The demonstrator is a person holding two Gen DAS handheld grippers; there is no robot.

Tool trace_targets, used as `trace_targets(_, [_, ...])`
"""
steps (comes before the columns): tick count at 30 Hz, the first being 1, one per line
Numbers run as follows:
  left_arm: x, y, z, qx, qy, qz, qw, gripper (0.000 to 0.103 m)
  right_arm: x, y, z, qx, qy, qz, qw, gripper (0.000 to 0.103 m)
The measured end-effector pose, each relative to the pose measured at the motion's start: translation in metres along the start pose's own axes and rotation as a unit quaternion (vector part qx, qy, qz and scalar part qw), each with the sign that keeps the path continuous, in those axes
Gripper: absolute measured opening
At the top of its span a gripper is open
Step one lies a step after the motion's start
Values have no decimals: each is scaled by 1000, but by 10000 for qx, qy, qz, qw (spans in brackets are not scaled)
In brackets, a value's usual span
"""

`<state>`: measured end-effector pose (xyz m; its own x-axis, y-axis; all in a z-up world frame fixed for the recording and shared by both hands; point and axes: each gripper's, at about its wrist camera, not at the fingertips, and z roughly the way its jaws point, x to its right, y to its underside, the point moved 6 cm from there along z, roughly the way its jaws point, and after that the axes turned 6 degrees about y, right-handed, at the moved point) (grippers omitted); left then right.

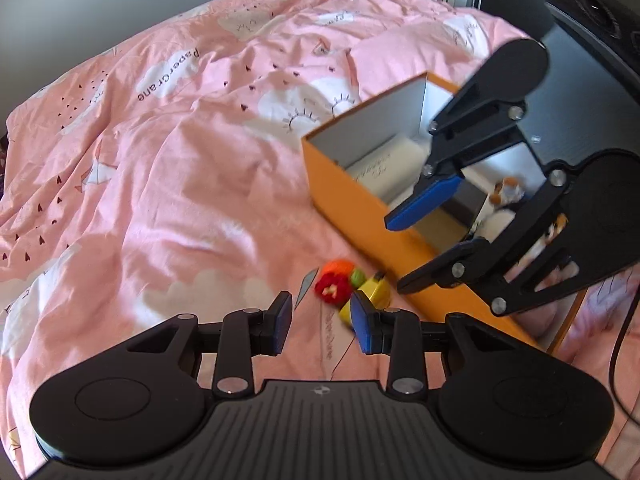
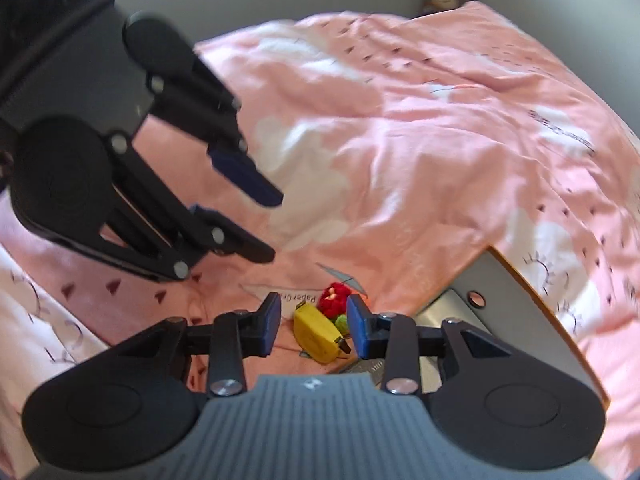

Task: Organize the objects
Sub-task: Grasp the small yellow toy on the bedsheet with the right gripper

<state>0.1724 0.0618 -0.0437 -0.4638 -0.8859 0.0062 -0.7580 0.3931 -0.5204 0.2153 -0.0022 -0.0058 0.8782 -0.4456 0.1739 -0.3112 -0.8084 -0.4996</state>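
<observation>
Left wrist view shows the left gripper (image 1: 322, 322) spread wide and empty at bottom centre, just short of the yellow toy (image 1: 374, 294) and red knitted toy (image 1: 333, 286) on the pink duvet (image 1: 160, 168). Right of centre, the right gripper (image 1: 396, 258), also wide and empty, hangs over the orange box (image 1: 352, 196), where a plush animal (image 1: 506, 192) already lies. Those two toys look left to pack.

One orange cardboard box (image 1: 352, 196) sits on one pink duvet (image 1: 160, 140). Beside the box's near wall lie four small toys: one yellow banana (image 2: 318, 338), one red knitted strawberry (image 2: 334, 300), one green ball (image 1: 357, 277), one orange piece (image 1: 340, 266). Inside the box: one white-and-orange plush animal (image 1: 506, 194).
</observation>
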Motion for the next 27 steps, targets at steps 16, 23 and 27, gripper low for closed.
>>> trace_targets(16, [-26,40,27,-399,517,74,9978,41,-20,10,110,-2026,-198,-1872,9610,37])
trace_targets(23, [-35,42,34,-413,578,55,9975,42,-21,12,121,-2370,-395,-1941,9511,30])
trace_targets(27, [-36,44,36,-448,597,74,9972,43,-24,13,123,-2438,-421,-2010,9478,24])
